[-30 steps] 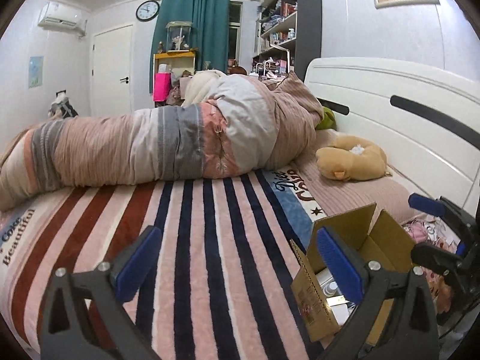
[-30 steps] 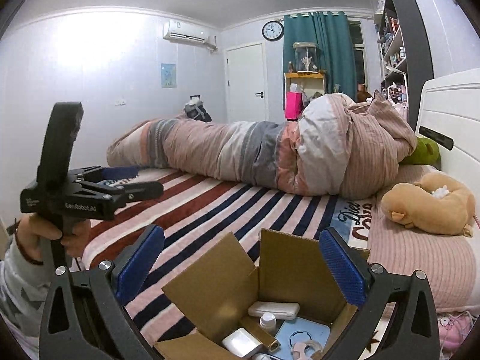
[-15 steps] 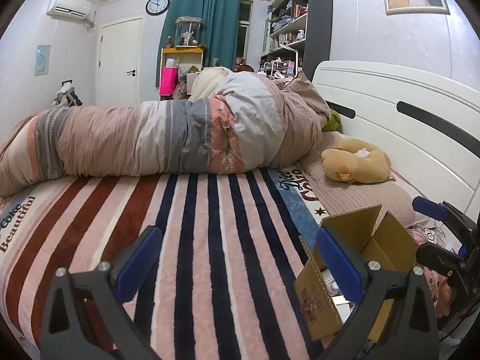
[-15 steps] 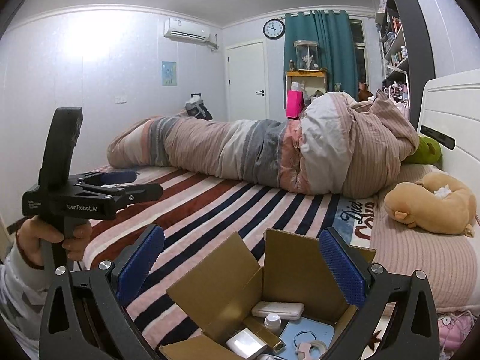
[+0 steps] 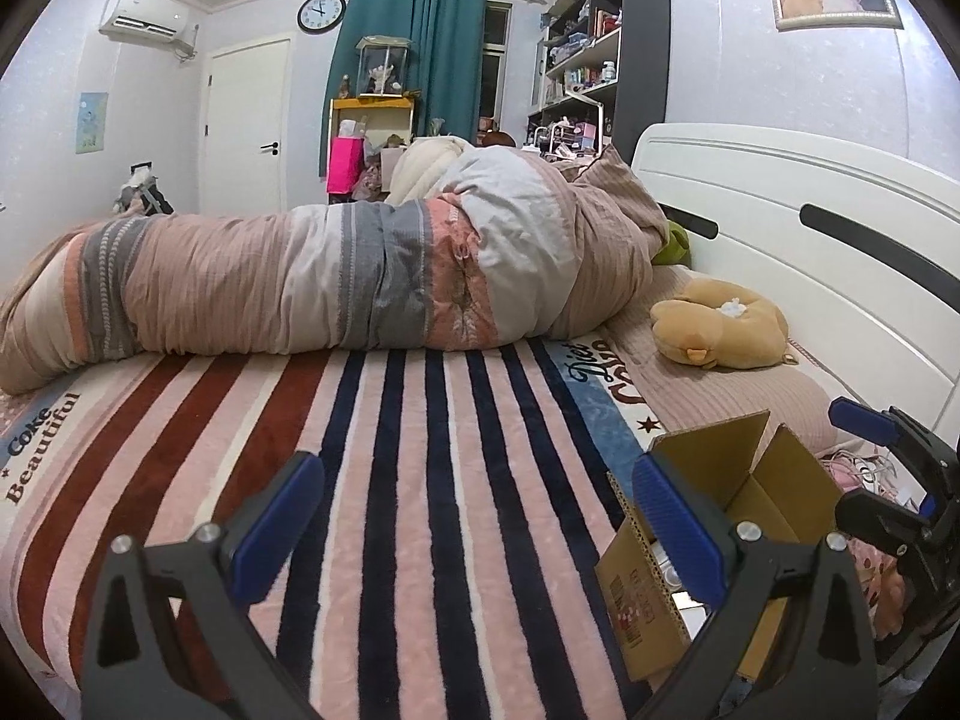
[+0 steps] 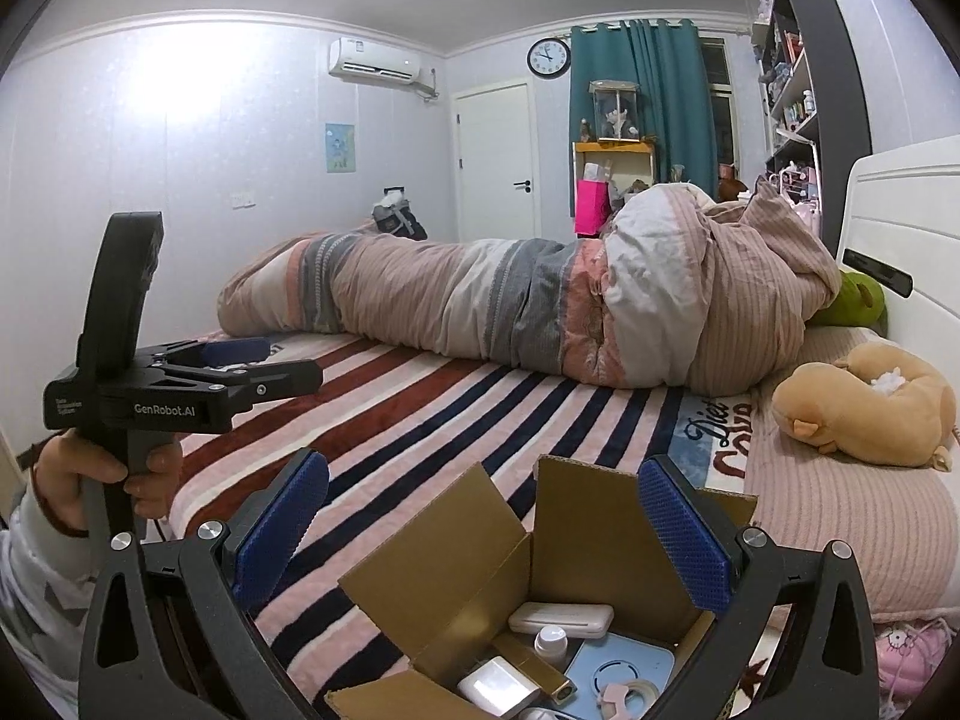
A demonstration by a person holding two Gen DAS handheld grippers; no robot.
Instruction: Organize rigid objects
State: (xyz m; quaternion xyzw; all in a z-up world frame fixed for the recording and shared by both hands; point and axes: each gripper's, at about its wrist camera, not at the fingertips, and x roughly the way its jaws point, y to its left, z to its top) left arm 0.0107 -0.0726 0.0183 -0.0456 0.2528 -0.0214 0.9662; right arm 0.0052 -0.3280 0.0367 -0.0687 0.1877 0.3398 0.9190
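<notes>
An open cardboard box (image 6: 576, 528) sits on the striped bed blanket (image 6: 456, 420). Inside it lie a white flat case (image 6: 561, 619), a small white bottle (image 6: 551, 643), a white block (image 6: 498, 684), a gold bar (image 6: 540, 669), a light blue flat item (image 6: 618, 669) and a tape roll (image 6: 630, 693). My right gripper (image 6: 477, 519) is open and empty just above the box. My left gripper (image 5: 477, 516) is open and empty over the blanket, with the box (image 5: 714, 516) at its right finger. It also shows in the right wrist view (image 6: 264, 360), left of the box.
A rolled quilt (image 5: 336, 282) lies across the bed behind the blanket. A tan plush toy (image 5: 720, 327) rests on the pillow by the white headboard (image 5: 810, 252). A green plush (image 6: 855, 300) lies beside the quilt. Pink items (image 6: 912, 654) lie right of the box.
Both wrist views have tilted slightly and the left gripper has edged forward. Both grippers stay open and empty. The box and its contents have not moved.
</notes>
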